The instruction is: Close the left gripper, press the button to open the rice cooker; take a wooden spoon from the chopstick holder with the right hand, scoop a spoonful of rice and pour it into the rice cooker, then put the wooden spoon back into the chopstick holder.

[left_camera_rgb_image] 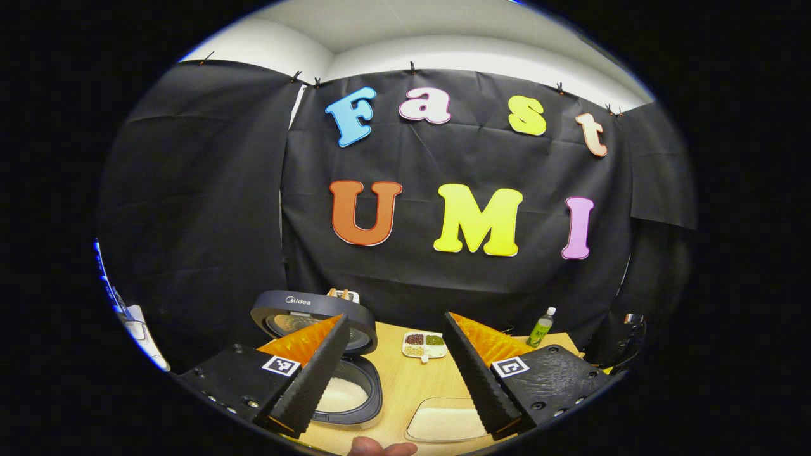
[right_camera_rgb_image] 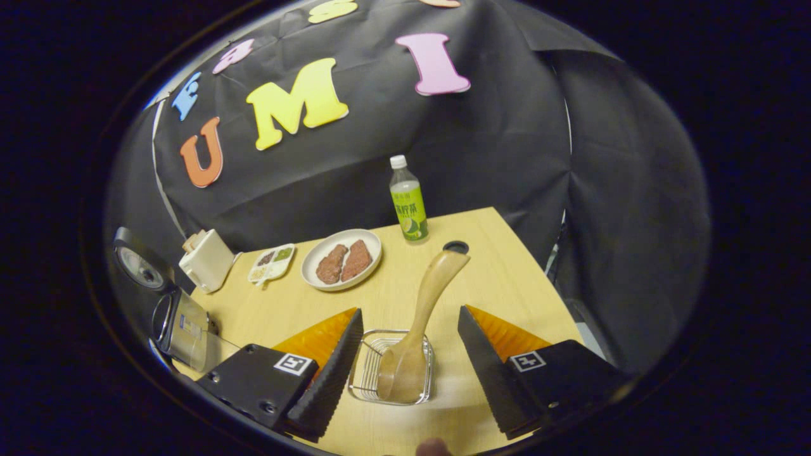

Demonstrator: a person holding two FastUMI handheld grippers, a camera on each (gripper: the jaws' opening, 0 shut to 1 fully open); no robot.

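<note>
Standing in the wire chopstick holder point(right_camera_rgb_image: 391, 367), the wooden spoon point(right_camera_rgb_image: 415, 329) looks returned, so the task reads as nearly or fully done. The rice cooker point(left_camera_rgb_image: 329, 354) has its lid up with white rice inside, probably the poured spoonful. The right gripper point(right_camera_rgb_image: 408, 367) hangs wide around the holder, gripping nothing; the left gripper point(left_camera_rgb_image: 396, 373) is wide above the table point(left_camera_rgb_image: 405, 380).

The table point(right_camera_rgb_image: 494, 278) is pale wood with a smooth matt face. The wooden spoon point(right_camera_rgb_image: 418, 323) is smooth, lightly polished wood, standing in a chopstick holder point(right_camera_rgb_image: 367, 373) of thin shiny metal wire. The rice cooker point(left_camera_rgb_image: 361, 386) has a glossy dark plastic lid and rim. The bottle point(right_camera_rgb_image: 408, 202) is clear glossy plastic; the plate point(right_camera_rgb_image: 313, 253) looks like glazed white ceramic.
</note>
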